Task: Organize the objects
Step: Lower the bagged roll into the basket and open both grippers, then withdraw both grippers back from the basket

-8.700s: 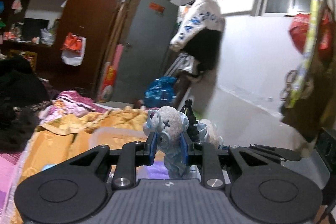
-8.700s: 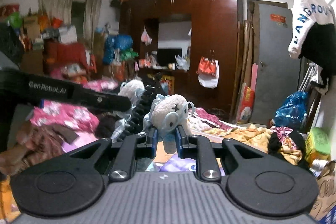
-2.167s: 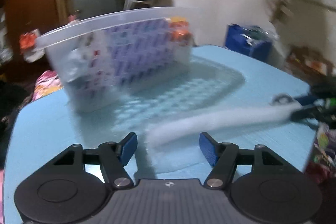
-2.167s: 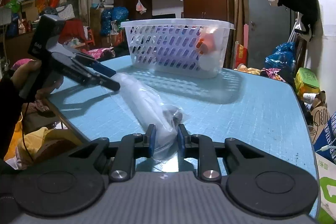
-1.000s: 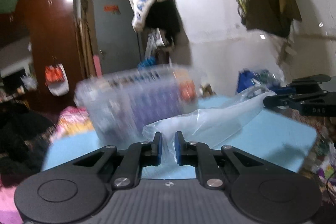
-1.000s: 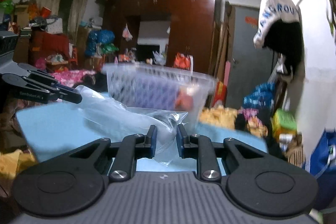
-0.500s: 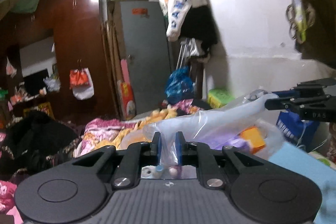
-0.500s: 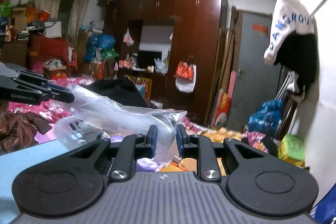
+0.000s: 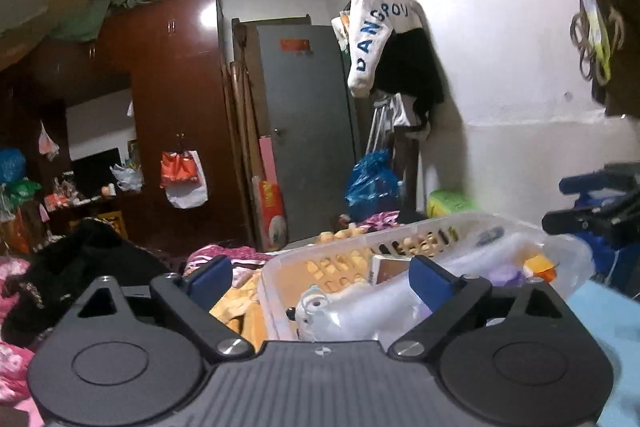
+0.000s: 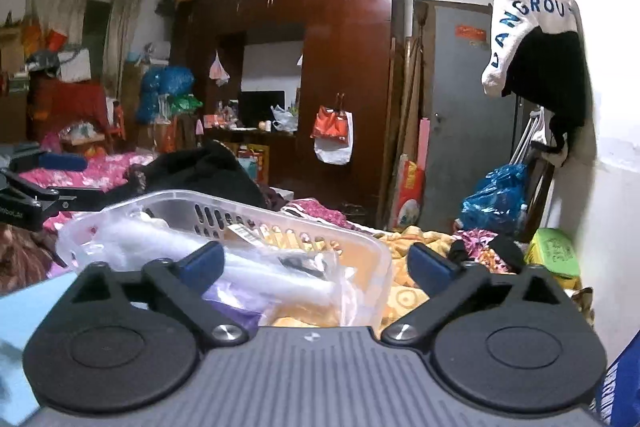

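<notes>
Both grippers hang with jaws spread wide and empty: the left gripper (image 9: 320, 277) and the right gripper (image 10: 316, 263) sit just over the basket (image 10: 360, 241). Inside the basket lies the clear plastic bag (image 10: 280, 273), its loose end bunched against the near wall. That basket stands at the edge of the blue bench (image 9: 612, 311), so a careless nudge could tip it off. Slack plastic may also snag a jaw and drag out.
</notes>
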Demonstrator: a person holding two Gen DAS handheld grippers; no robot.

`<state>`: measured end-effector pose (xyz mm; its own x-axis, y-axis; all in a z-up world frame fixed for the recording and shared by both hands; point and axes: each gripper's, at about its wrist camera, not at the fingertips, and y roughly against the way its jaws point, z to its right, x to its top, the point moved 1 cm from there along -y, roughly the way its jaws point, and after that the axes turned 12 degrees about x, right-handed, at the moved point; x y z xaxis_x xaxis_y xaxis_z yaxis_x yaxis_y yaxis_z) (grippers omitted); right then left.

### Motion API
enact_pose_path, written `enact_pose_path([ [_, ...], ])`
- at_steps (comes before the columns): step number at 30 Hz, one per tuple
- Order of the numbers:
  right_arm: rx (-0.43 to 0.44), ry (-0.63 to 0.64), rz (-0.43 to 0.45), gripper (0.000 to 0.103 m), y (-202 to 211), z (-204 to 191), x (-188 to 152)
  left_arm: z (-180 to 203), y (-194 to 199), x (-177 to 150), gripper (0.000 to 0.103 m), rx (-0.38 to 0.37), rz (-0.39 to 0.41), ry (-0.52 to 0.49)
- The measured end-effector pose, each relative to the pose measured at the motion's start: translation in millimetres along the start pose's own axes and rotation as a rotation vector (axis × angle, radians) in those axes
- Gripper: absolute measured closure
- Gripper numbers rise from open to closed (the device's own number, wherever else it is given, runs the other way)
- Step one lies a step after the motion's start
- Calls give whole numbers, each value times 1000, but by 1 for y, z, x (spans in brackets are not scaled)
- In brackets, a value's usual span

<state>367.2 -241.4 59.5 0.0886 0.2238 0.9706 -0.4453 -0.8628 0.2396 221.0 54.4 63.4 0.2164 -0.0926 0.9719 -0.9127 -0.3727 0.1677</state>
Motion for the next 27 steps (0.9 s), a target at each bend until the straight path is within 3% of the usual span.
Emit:
enact_pose_path([
  [3, -17, -16, 3, 0, 5, -3, 3, 6, 8, 1, 2, -14, -3, -15],
  [7, 26, -41, 6, 0, 8, -9, 4, 14, 15, 0, 0, -30, -3, -11],
  [17, 46, -106, 19, 0, 16, -7, 13, 16, 21, 0, 0, -61, -99, 21],
  [20, -11, -150, -16, 0, 25, -13, 19, 15, 37, 4, 0, -68, -79, 39],
  [23, -148, -172, -86, 0, 31, -25, 23, 17, 56, 7, 0, -79, -105, 55],
  [25, -240, -145, -146, 0, 36, -39, 23, 21, 69, 4, 0, -72, -137, 55],
  [27, -280, -93, -185, 0, 45, -54, 20, 25, 85, -4, 0, -69, -168, 52],
])
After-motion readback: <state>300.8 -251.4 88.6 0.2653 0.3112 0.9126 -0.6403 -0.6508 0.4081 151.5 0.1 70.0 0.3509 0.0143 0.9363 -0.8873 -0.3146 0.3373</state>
